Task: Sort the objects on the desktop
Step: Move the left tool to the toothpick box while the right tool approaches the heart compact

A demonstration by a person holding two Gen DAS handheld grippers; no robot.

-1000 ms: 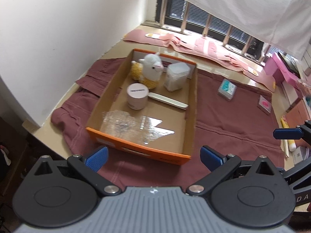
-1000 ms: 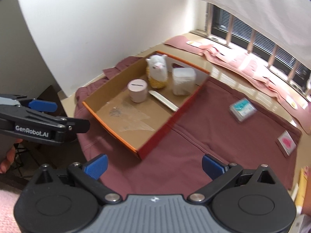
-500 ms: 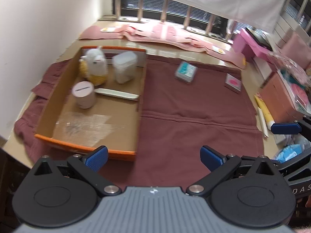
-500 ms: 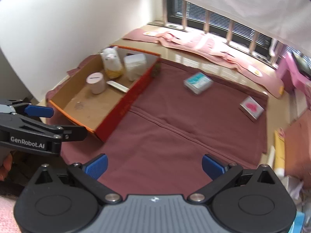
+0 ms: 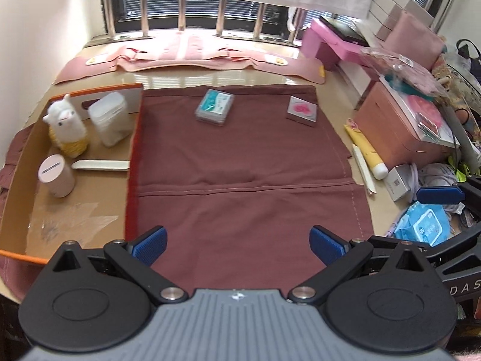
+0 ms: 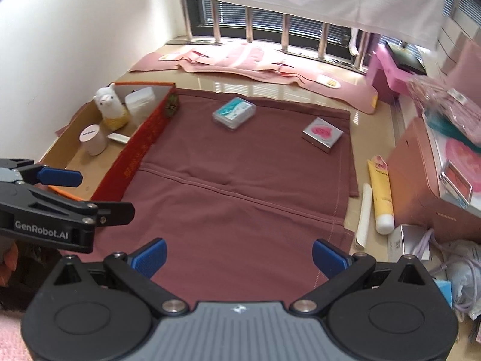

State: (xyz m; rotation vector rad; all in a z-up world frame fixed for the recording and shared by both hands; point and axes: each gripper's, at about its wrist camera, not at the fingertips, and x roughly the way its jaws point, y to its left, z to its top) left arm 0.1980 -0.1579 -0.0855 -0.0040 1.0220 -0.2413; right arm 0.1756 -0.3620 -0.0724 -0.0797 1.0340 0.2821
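Maroon cloth point(image 5: 240, 180) bears two small boxes — teal point(image 5: 214, 106), pink point(image 5: 302, 110).

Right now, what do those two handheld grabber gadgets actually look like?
Both are alike: the left gripper and right gripper have black linkage arms with round discs, silver pivot bolts, a ribbed grey centre plate and blue ribbed pads. White "GenRobot.AI" lettering marks the left one's side.

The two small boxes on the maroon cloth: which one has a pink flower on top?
The square box nearer the right edge; the clear case shows teal.
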